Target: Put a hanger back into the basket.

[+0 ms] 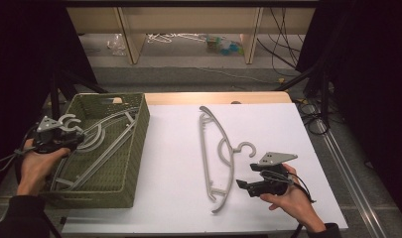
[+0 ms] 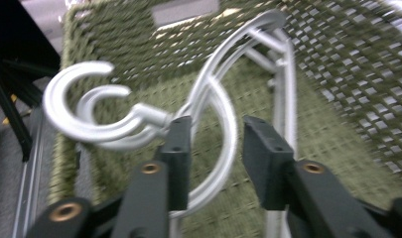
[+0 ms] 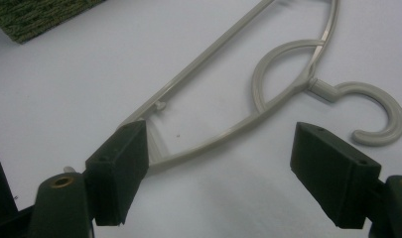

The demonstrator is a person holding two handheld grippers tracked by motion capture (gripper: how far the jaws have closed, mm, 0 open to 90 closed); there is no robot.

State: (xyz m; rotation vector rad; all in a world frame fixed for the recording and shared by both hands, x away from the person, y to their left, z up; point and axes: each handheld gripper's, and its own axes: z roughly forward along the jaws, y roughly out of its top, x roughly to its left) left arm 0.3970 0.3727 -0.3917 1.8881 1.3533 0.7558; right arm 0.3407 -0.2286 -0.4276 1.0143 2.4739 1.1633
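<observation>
A green woven basket (image 1: 137, 148) at the table's left holds several grey plastic hangers (image 1: 105, 144), their hooks (image 1: 69, 120) poking over its left rim. My left gripper (image 1: 78, 140) hovers at that rim. In the left gripper view, its jaws (image 2: 216, 144) stand apart with a hanger's curved loop (image 2: 228, 124) passing loosely between them, and two hooks (image 2: 89, 116) lie just left of them. Another grey hanger (image 1: 204, 153) lies flat on the white table. My right gripper (image 1: 245, 188) rests near its lower end, open (image 3: 221, 158), with the hanger (image 3: 213, 45) just beyond its pads.
The white tabletop (image 1: 173, 163) runs from the basket to the right edge. Past the table's far edge are wooden shelf legs (image 1: 131, 39) and cables (image 1: 283, 44) on the floor. Dark stands flank both sides.
</observation>
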